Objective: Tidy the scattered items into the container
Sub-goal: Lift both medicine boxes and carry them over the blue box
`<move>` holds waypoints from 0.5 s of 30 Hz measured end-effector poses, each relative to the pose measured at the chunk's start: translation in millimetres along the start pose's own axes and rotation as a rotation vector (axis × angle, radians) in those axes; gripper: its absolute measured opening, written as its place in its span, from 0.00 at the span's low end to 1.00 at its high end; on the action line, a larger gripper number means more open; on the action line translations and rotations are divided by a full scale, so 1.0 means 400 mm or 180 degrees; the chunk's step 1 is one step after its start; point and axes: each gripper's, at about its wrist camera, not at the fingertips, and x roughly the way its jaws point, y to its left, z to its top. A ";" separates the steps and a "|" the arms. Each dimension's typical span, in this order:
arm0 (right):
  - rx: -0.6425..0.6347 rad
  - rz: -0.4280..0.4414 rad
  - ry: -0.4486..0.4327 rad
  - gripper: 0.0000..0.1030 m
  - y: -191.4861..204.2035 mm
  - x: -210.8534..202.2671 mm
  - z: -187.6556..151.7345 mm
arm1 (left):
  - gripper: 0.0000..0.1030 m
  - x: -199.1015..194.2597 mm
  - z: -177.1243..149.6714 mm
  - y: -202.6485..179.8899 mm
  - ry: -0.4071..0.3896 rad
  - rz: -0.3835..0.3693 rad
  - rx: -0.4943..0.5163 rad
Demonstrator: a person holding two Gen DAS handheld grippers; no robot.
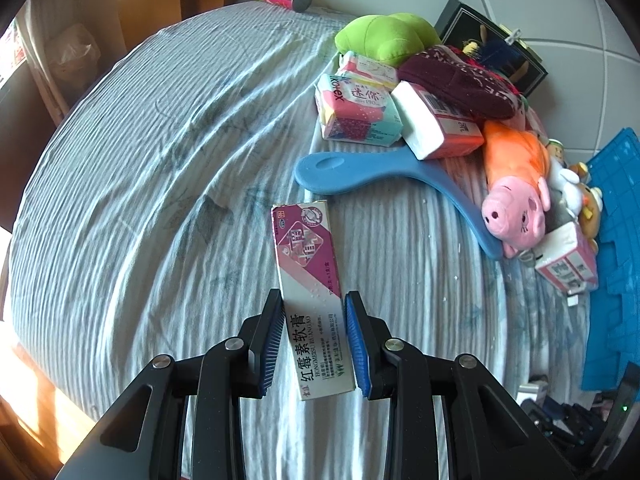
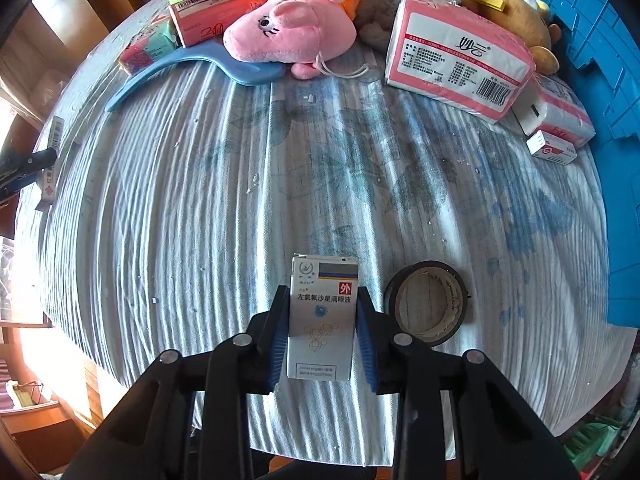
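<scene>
Left gripper (image 1: 314,342) clamped on long ointment box (image 1: 310,292) – white and magenta carton, green and black Chinese print, lying on striped cloth (image 1: 140,200), well short of blue container (image 1: 616,248)

Right gripper (image 2: 322,334) closed on small eye-drop box (image 2: 322,316) – pale grey carton, red square mark, blue-yellow band at top; tape roll (image 2: 428,304) just beside it, container (image 2: 600,60) far across cloth

Pink pig plush (image 2: 288,28) and tissue pack (image 2: 456,68) heaped near container

Two medicine boxes (image 1: 310,300) (one tape roll (image 2: 427,303))
</scene>
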 end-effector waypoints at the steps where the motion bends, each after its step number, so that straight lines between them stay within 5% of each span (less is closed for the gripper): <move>1: -0.0007 -0.0006 -0.0021 0.30 -0.005 -0.012 0.003 | 0.29 -0.005 -0.002 -0.005 0.0000 -0.0005 0.0015; 15: -0.0155 -0.0163 -0.0526 0.30 0.014 -0.201 0.044 | 0.29 -0.133 -0.020 -0.077 -0.0144 0.0000 0.0272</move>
